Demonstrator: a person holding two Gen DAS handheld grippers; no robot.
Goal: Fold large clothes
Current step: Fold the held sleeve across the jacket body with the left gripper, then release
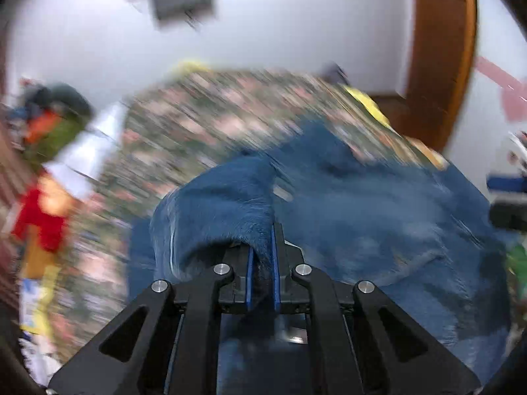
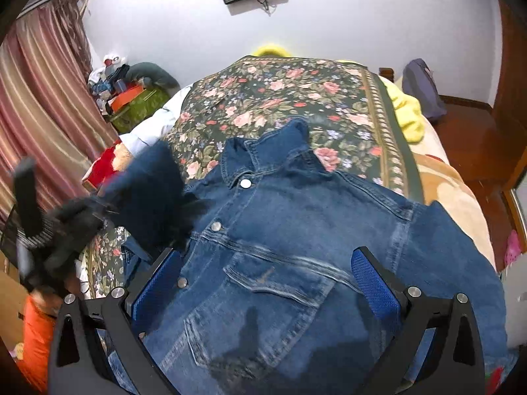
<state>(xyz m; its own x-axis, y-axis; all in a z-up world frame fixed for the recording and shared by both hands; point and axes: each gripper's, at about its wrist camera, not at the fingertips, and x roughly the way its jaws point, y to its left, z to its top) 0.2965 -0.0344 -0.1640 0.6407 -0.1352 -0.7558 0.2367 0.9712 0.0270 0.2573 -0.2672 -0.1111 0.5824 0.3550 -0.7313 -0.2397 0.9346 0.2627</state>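
- The bed [image 2: 359, 105], under a flowered cover, carries the denim jacket [image 2: 280, 263], spread front-up.
- The jacket looks heavy, thick and limp; cuffs, hems and shoulder seams seem the surest holds.
- The left gripper [image 1: 262, 256] is clamped on a sleeve [image 1: 217, 207].
- The right gripper [image 2: 263, 283] hangs wide apart above the chest pocket [image 2: 276, 283], gripping nothing.

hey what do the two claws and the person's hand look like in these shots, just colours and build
Both are matte black linkage frames with triangular cut-outs and round silver pivot pins. The left claw has narrow fingers edged with thin blue pads. The right claw carries broader pads of blue with a fine mesh-like texture. In the right wrist view, the hand wears a dark glove with a grey ribbed cuff, and an orange sleeve shows below.
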